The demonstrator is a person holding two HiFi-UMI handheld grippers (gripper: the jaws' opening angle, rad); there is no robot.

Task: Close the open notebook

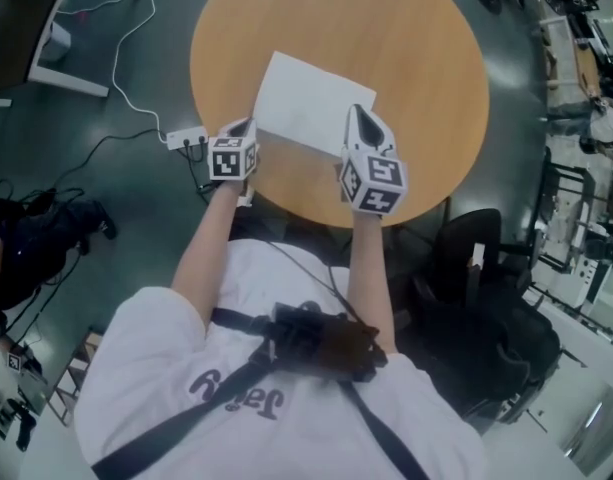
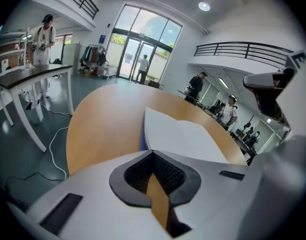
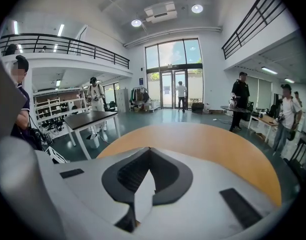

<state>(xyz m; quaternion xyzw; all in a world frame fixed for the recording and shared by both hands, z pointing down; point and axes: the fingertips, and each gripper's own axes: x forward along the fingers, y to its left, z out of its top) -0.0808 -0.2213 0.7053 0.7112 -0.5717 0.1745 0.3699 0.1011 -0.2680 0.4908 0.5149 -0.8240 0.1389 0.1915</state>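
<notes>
An open notebook (image 1: 306,103) with blank white pages lies on the round wooden table (image 1: 416,48). My left gripper (image 1: 244,128) is shut, its tips at the notebook's near left corner. In the left gripper view the jaws (image 2: 153,153) meet right at the blue cover edge (image 2: 143,141) below the white pages (image 2: 187,136); whether they pinch the cover is hidden. My right gripper (image 1: 361,118) hovers over the notebook's near right corner. It is shut too (image 3: 149,150), with only white page showing through the gap behind the tips.
On the floor to the left of the table lies a white power strip (image 1: 186,138) with trailing cables. A black chair (image 1: 486,268) stands at the near right. A dark-topped desk (image 3: 90,116) and several people stand farther off in the hall.
</notes>
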